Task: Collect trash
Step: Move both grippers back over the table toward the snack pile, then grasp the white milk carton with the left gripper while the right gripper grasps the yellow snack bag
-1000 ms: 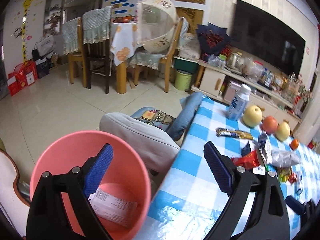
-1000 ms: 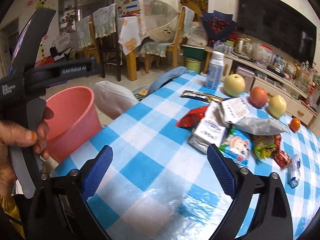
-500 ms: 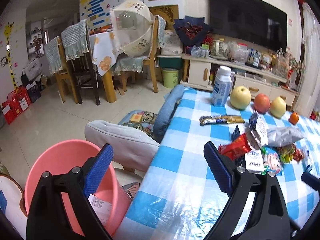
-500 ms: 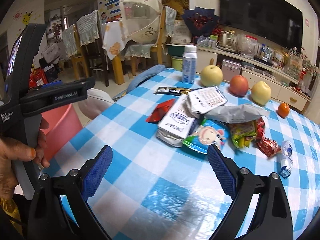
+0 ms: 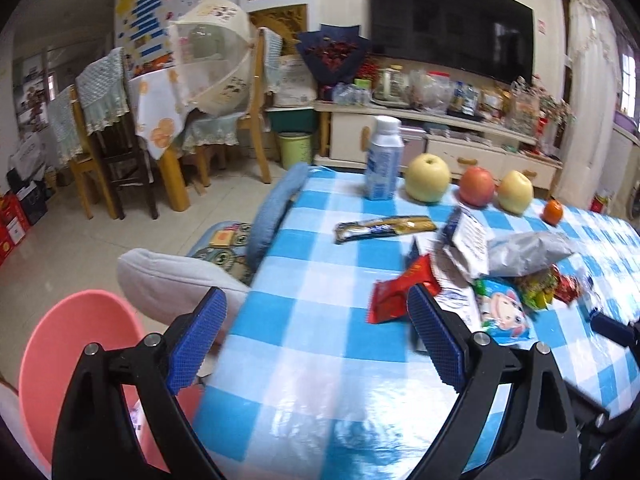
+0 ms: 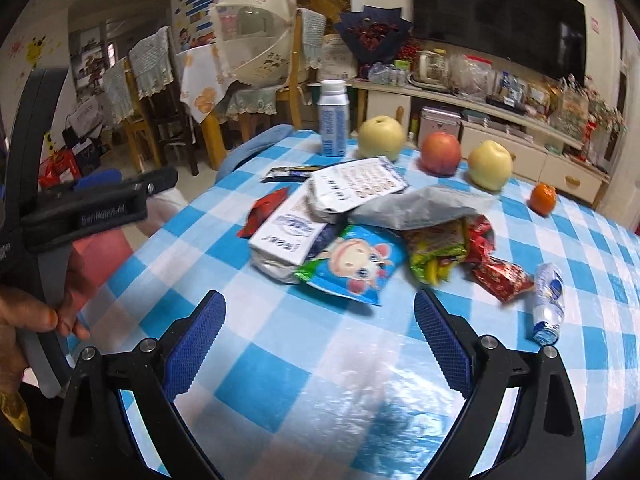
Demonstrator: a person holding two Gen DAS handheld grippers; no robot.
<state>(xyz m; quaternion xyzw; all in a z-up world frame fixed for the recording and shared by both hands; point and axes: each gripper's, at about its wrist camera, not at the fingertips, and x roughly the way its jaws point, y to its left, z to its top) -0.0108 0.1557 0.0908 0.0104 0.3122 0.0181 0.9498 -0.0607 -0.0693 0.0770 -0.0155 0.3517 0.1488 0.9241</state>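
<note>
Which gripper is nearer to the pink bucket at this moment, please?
Left. The left gripper hangs at the table edge just above the pink bucket; the right gripper is over the tablecloth, farther in.

floor point(image 5: 80, 248): pale tiles | television point(image 5: 448, 20): wall-mounted | wooden chairs point(image 5: 100, 152): left

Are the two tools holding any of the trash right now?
No. The left tool and the right tool are both open, with nothing between their fingers. The wrappers lie untouched on the table.

Pink bin point(image 5: 76, 344) partly behind tongs
</note>
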